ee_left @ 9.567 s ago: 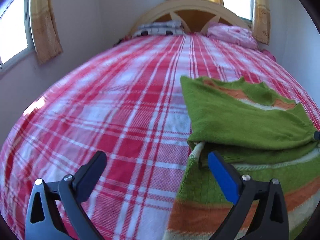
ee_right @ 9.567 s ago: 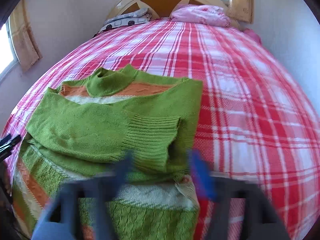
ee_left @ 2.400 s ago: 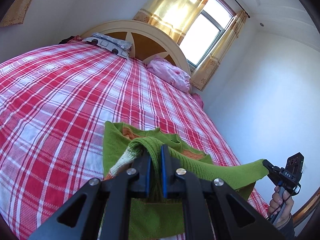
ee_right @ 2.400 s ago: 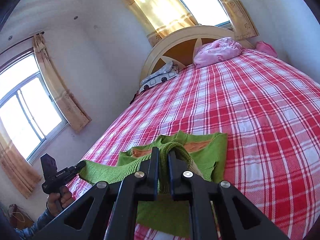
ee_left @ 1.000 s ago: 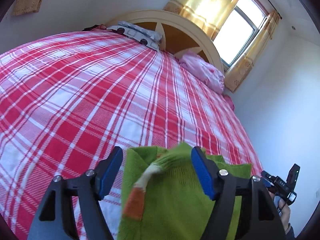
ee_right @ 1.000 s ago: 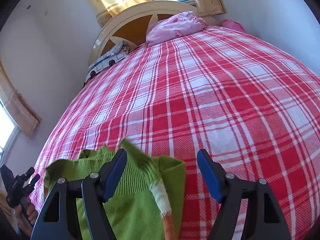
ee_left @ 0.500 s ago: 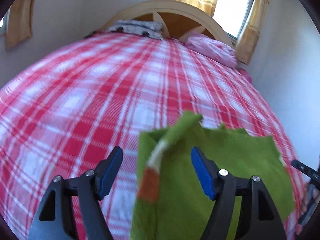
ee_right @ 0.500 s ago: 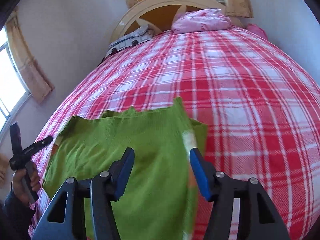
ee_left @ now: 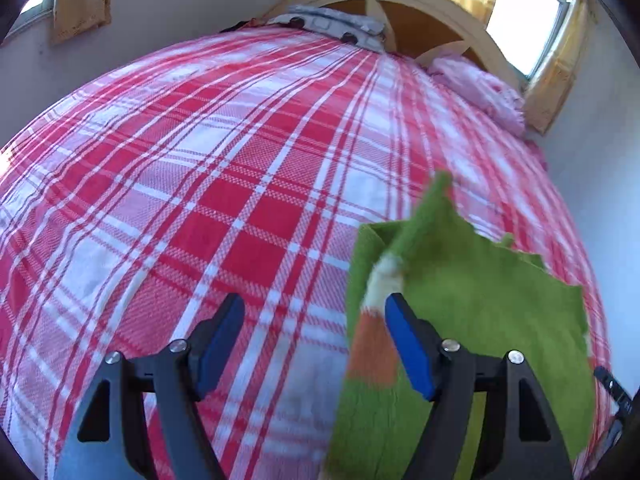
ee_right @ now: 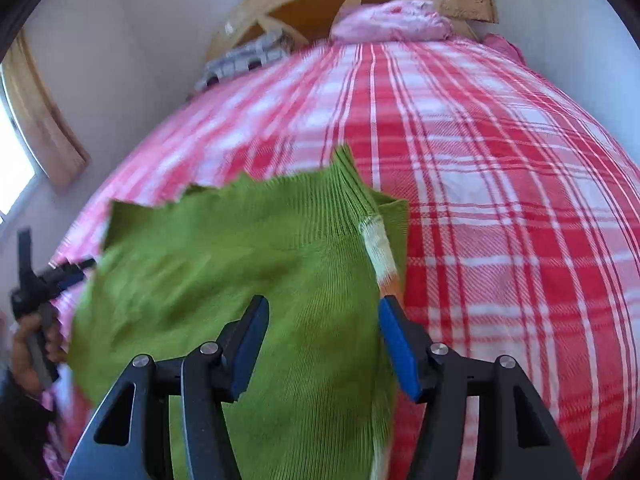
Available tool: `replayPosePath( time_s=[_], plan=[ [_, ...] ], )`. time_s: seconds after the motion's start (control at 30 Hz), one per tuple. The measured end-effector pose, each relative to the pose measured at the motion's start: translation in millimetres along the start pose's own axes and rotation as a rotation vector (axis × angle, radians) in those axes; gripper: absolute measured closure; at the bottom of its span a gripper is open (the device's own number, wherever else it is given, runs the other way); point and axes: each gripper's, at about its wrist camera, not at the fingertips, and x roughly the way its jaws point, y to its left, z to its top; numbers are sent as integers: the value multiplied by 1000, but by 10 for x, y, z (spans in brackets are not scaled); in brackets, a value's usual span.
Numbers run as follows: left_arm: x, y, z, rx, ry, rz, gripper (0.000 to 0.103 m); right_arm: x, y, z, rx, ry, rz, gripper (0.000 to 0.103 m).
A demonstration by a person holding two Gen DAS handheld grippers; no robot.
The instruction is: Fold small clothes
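Having let go of the sweater (ee_right: pixel 248 264), we hold both the left gripper (ee_left: pixel 312 344) and right gripper (ee_right: pixel 322 344) wide open, empty; the fold now lies on the bed (ee_left: pixel 200 160).

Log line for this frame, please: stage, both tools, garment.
stage: fold laid | left tool: open, empty | right tool: open, empty | green sweater: folded on plaid bedspread

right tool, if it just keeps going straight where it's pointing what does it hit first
Most likely the green sweater, which fills the space between and beyond the open right tool. Beyond its far edge comes the red plaid bedspread. Depth is unclear, so the contact point is a guess.
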Motion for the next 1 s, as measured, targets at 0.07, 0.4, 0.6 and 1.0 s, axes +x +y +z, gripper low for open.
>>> replayPosePath(
  time_s=[0.07,0.4,0.6,1.0],
  plan=[
    [-202,-20,-135,41,-26,-30,28,-183,-36,-80,11,-20,9,45],
    [-502,-89,-814,161,30,-192,44,-412,-114,-629,25,62,54,46],
    [-410,-42,-832,114,56,-238,90,-392,-126,-757,39,65,65,86],
    [-555,59,-1026,132,26,-254,94,-500,-223,-947,69,83,108,97]
  ],
)
